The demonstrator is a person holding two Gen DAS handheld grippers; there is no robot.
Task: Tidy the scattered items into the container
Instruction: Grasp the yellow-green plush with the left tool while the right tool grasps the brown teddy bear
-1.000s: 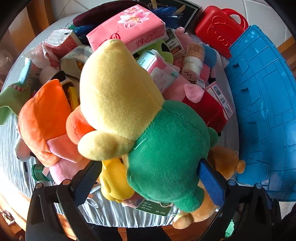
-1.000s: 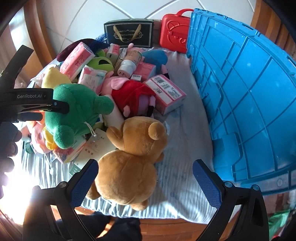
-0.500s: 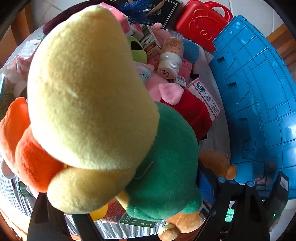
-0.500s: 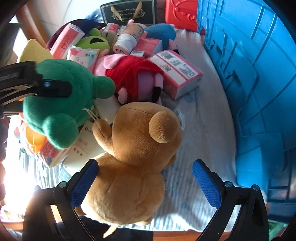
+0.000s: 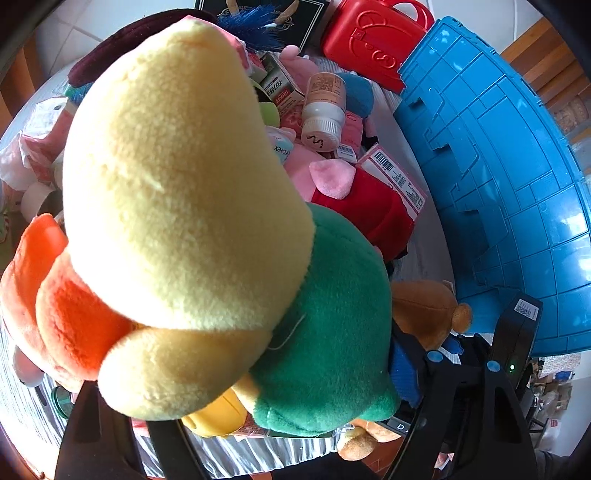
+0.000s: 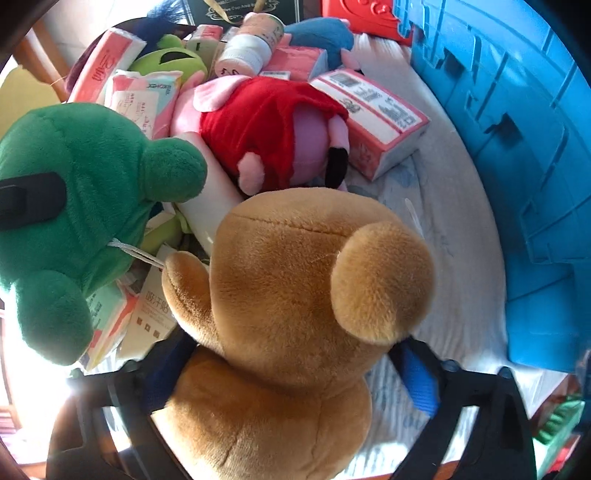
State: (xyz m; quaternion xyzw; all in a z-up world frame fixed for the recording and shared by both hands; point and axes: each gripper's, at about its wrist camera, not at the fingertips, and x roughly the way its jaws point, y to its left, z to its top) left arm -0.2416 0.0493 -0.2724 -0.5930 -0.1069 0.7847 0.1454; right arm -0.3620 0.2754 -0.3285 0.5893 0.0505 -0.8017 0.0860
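Observation:
My left gripper (image 5: pixel 266 398) is shut on a plush duck (image 5: pixel 192 206) with a yellow head, orange beak and green body, held above the pile; the duck fills the left wrist view and hides the left finger. The duck's green body (image 6: pixel 77 206) also shows in the right wrist view with a left finger pressed on it. My right gripper (image 6: pixel 295 373) has closed in on a brown teddy bear (image 6: pixel 295 295), a pad against each side of its neck. The blue container (image 5: pixel 509 177) stands to the right, also in the right wrist view (image 6: pixel 524 129).
A pile covers the striped cloth (image 6: pixel 454 229): a red-and-pink plush pig (image 6: pixel 273 133), tissue packs (image 6: pixel 373 118), a white-capped bottle (image 5: pixel 323 110), a red plastic case (image 5: pixel 373 40), a black gift box (image 5: pixel 273 18). The table's front edge is close below.
My left gripper lifted the plush duck toward the camera. My right gripper moved forward and closed around the teddy bear's neck.

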